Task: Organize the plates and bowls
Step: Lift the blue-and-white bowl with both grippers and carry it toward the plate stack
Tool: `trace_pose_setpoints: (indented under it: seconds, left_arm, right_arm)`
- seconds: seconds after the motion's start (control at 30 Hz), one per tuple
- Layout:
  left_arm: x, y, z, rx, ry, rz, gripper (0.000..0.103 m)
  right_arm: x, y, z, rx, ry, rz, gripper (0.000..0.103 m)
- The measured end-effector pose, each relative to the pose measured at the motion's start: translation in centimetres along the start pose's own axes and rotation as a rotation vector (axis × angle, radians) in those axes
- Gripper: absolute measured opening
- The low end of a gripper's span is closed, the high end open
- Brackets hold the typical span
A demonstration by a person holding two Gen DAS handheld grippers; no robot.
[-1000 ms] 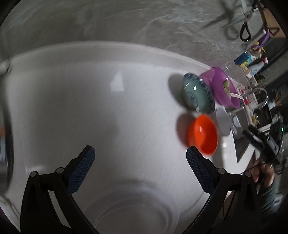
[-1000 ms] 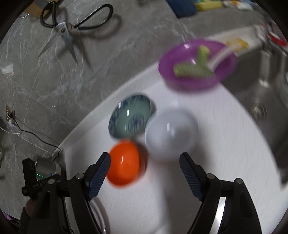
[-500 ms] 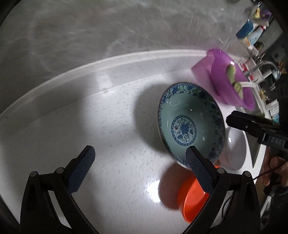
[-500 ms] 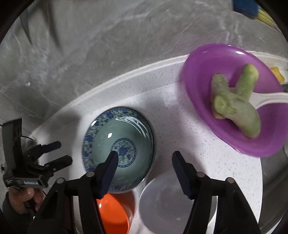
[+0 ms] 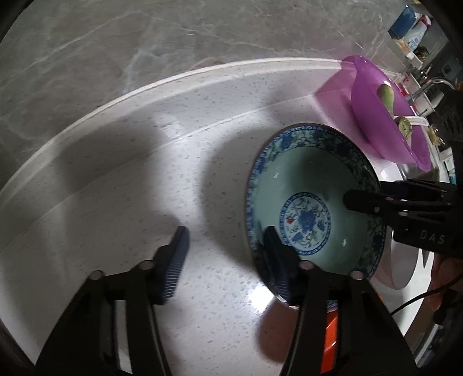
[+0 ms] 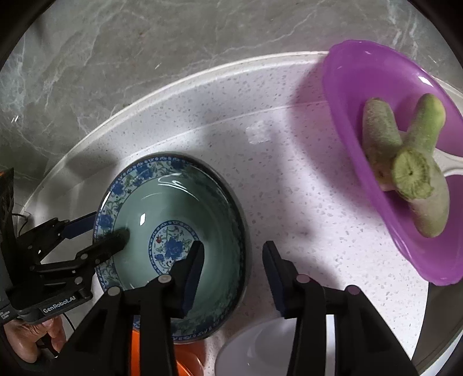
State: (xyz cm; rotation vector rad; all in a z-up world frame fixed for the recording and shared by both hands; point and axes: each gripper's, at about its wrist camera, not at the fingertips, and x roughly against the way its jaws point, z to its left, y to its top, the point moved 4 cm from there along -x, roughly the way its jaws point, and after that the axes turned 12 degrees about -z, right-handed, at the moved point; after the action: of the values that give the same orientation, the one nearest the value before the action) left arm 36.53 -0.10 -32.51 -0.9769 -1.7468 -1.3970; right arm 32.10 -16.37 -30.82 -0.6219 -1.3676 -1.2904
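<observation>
On the white speckled counter [image 6: 289,162], which has a rounded raised edge and a grey marble wall [image 6: 144,43] behind it, we see several dishes close together. In the far right corner of the left wrist view there is a tap [image 5: 431,84] and some bottles [image 5: 405,23], too small to read.

The blue-patterned bowl [image 6: 185,202], pale green inside with a flower in the middle, stands near the centre and looks empty. Our left gripper [image 5: 225,260] stands over its left rim, one finger inside the bowl and one outside on the counter. Our right gripper [image 6: 231,274] stands over the opposite rim in the same way. The jaws of both have just been closing, with the rim between them, but we cannot tell if the pads already press on it.

The purple bowl [image 6: 361,121] is at the far right and holds green vegetable pieces [image 6: 405,162] and a white spoon handle [image 6: 451,162]. An orange bowl [image 6: 185,358] and a white bowl [image 6: 260,347] are just beside the patterned bowl, on the near side, partly hidden.
</observation>
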Motion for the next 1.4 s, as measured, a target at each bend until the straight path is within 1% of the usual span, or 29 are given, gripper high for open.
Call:
trace_pose_setpoints:
  seconds: [0.03,0.07,0.1,0.13,0.27,0.43,0.53,0.63,0.73,1.0,1.13,1.2,1.23,1.4]
  left_arm:
    - [-0.2,0.0,-0.3,-0.005,-0.013,0.003,0.032]
    - [-0.3,0.1,-0.6,-0.009,-0.02,0.002,0.027]
    - [-0.5,0.3,-1.0,-0.015,-0.017,0.003,0.019]
    - [-0.7,0.3,-1.3,-0.028,-0.013,0.007,0.016]
    - [-0.7,0.3,-1.4,-0.015,-0.023,0.005,0.015]
    - [-0.5,0.0,-1.3,-0.016,-0.017,0.006,0.015]
    - [0.6,0.1,-1.2,-0.014,-0.013,-0.007,0.015]
    - [2.0,0.4,-1.3,-0.018,-0.012,-0.021,0.015]
    - [3.9,0.7,-1.8,-0.021,-0.016,-0.042,0.015]
    - [9.4,0.8,-3.7,-0.052,-0.028,-0.1,0.015]
    - [12.8,-0.6,-5.0,-0.067,-0.047,-0.121,0.015]
    - [14.1,-1.5,-5.9,-0.075,-0.052,-0.126,0.015]
    - [14.8,-2.3,-6.4,-0.08,-0.061,-0.127,0.015]
    - [17.0,-6.3,-8.8,-0.096,-0.1,-0.113,0.015]
  right_arm:
    - [-0.2,0.0,0.1,0.002,0.002,0.005,0.036]
    - [-0.3,0.0,0.2,0.007,0.0,0.01,0.028]
    - [-0.5,0.1,0.1,0.012,-0.002,0.013,0.02]
    - [-0.6,0.1,0.2,0.021,-0.003,0.016,0.017]
    - [-0.5,0.1,0.3,0.031,0.008,0.018,0.016]
    - [-0.6,0.2,0.0,0.021,0.021,0.013,0.016]
    - [-0.2,0.4,-0.2,0.017,0.029,0.001,0.016]
    - [1.5,0.4,-0.5,0.022,0.035,-0.019,0.015]
    - [3.0,1.0,-0.1,0.023,0.043,-0.043,0.015]
    - [9.1,0.6,-0.3,0.026,0.065,-0.114,0.015]
    - [11.7,-0.4,0.0,0.038,0.075,-0.138,0.015]
    - [13.2,-1.6,0.1,0.044,0.077,-0.146,0.015]
    - [13.6,-2.4,0.6,0.045,0.077,-0.15,0.015]
    - [16.6,-6.4,0.5,0.02,0.087,-0.166,0.015]
